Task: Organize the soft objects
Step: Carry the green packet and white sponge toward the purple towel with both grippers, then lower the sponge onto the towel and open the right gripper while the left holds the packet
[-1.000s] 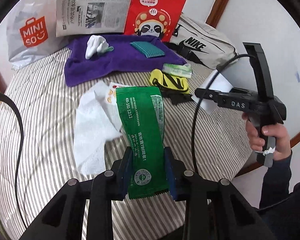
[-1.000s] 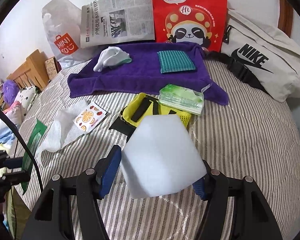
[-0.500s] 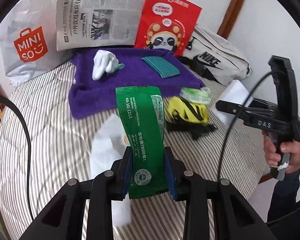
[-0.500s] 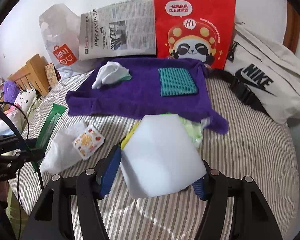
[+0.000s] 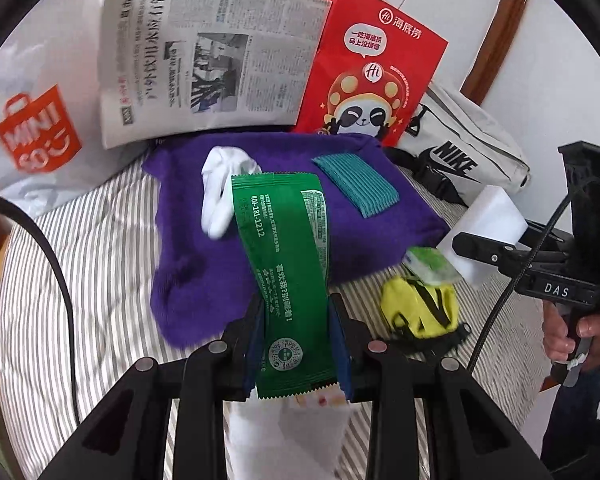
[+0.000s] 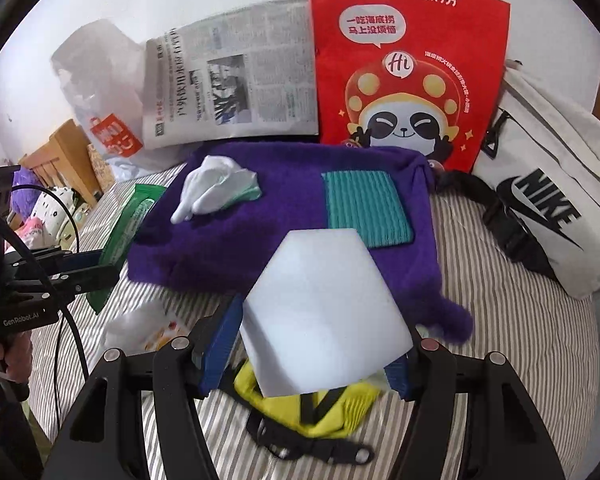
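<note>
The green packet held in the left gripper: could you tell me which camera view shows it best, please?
The left wrist view: the green packet fills the centre, print readable, clamped in the left gripper. The right wrist view shows it only edge-on at the far left.

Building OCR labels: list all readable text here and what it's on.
"MINISO": white plastic bag
"海底捞", "Hi": red paper bag
"NIKE": white pouch
"400-181-1212": green packet in left gripper
"DAS": right gripper
"GenRobot.AI": left gripper body
Newspaper, packet fine print: unreadable
</note>
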A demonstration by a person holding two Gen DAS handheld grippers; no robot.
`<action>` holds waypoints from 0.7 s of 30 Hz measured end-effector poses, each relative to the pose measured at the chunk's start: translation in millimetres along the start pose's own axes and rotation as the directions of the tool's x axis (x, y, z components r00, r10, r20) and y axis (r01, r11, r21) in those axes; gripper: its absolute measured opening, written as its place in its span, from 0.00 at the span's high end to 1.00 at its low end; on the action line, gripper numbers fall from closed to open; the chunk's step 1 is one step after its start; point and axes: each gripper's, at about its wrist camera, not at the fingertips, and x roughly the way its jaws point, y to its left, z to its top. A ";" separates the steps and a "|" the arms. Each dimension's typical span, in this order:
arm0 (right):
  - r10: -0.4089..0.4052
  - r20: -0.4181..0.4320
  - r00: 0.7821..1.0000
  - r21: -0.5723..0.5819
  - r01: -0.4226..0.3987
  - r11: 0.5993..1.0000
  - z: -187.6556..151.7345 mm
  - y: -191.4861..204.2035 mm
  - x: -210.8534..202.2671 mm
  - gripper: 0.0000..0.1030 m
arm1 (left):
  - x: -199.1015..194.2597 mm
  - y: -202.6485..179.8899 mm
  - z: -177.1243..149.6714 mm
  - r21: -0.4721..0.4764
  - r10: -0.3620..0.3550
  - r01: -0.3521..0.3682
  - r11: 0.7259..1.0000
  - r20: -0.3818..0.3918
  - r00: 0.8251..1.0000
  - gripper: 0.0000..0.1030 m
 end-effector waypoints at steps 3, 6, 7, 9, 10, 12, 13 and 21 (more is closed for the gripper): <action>-0.008 -0.019 1.000 0.020 0.009 1.000 16.9 -9.1 17.3 0.38 | 11.8 2.0 16.6 0.008 0.000 0.000 1.000 -0.010 1.000 0.72; 0.003 -0.048 0.999 0.047 -0.001 0.999 29.7 -16.4 34.6 0.38 | 23.8 5.1 31.6 0.011 -0.022 0.023 1.000 -0.021 1.000 0.72; 0.004 -0.066 0.998 0.060 -0.001 0.998 34.9 -19.2 43.3 0.38 | 30.5 5.8 37.7 0.016 -0.018 0.019 1.000 -0.029 0.999 0.72; -0.010 -0.085 0.996 0.068 0.016 0.998 40.8 -22.0 55.0 0.38 | 39.9 6.0 45.4 0.032 -0.005 0.006 0.999 -0.039 0.999 0.72; -0.024 -0.095 0.995 0.070 0.030 0.997 43.3 -23.3 60.9 0.38 | 46.2 6.7 50.1 0.037 -0.005 0.007 0.999 -0.045 0.999 0.72; -0.032 -0.112 0.993 0.076 0.040 0.996 46.4 -26.2 71.1 0.38 | 55.2 8.0 56.0 0.042 -0.013 0.016 0.999 -0.058 0.998 0.72; -0.032 -0.121 0.992 0.080 0.041 0.996 46.8 -27.8 75.1 0.38 | 58.8 7.7 57.8 0.047 -0.014 0.017 0.999 -0.062 0.998 0.72; 0.000 -0.165 0.986 0.136 0.023 0.990 51.9 -39.4 103.0 0.51 | 84.1 9.1 73.4 0.074 -0.010 0.017 0.997 -0.086 0.996 0.72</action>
